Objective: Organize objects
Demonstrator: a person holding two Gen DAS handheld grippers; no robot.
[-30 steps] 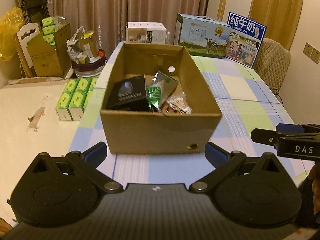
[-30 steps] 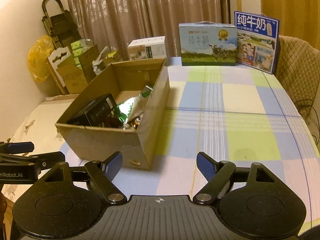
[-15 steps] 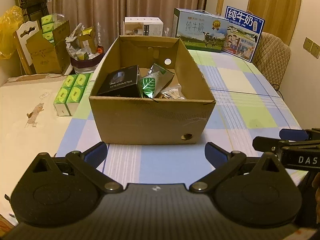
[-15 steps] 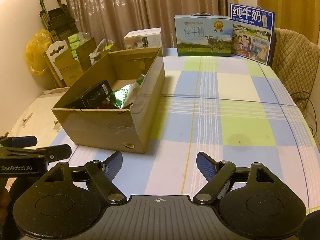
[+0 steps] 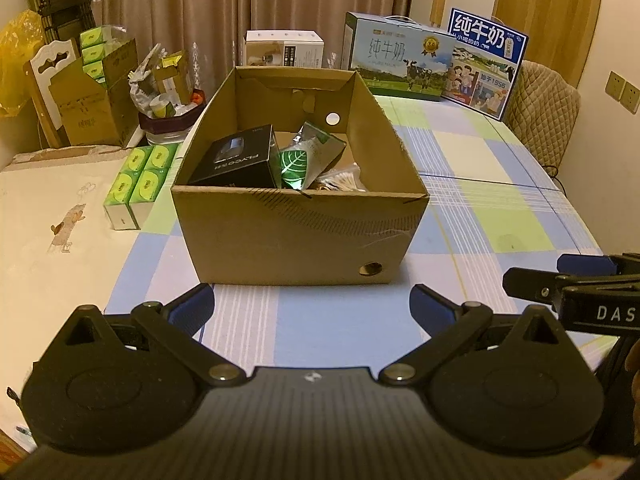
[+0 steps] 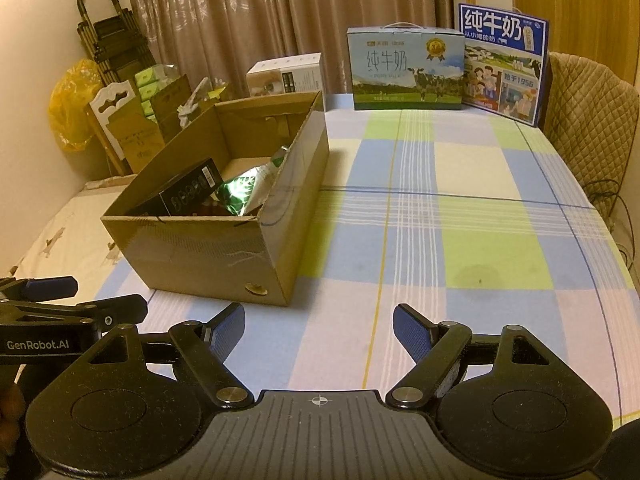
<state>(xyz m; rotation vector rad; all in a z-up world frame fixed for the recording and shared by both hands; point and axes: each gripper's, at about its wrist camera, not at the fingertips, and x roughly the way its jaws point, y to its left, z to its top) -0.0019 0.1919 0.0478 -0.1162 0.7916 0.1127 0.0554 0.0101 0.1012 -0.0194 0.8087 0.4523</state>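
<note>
An open cardboard box [image 5: 296, 236] [image 6: 208, 252] stands on the checked tablecloth [image 6: 460, 208]. Inside it lie a black carton [image 5: 236, 158] [image 6: 188, 192], a green leaf-print pouch [image 5: 298, 160] [image 6: 240, 190] and a clear packet of cotton swabs [image 5: 340, 180]. My left gripper [image 5: 312, 304] hangs open just in front of the box's near wall, nothing between its fingers. My right gripper [image 6: 318, 324] is open too, over bare cloth to the right of the box's near corner. Each gripper shows at the edge of the other's view.
Two milk cartons [image 5: 400, 62] [image 6: 502, 68] and a white box [image 5: 284, 48] stand at the table's far end. Green tissue packs [image 5: 140, 182] lie left of the cardboard box. A padded chair [image 6: 588, 120] is at the right; clutter and boxes [image 5: 92, 100] stand far left.
Both views have drawn back a little from the cardboard box, which now looks slightly farther off. Both grippers stay open and hold nothing.
</note>
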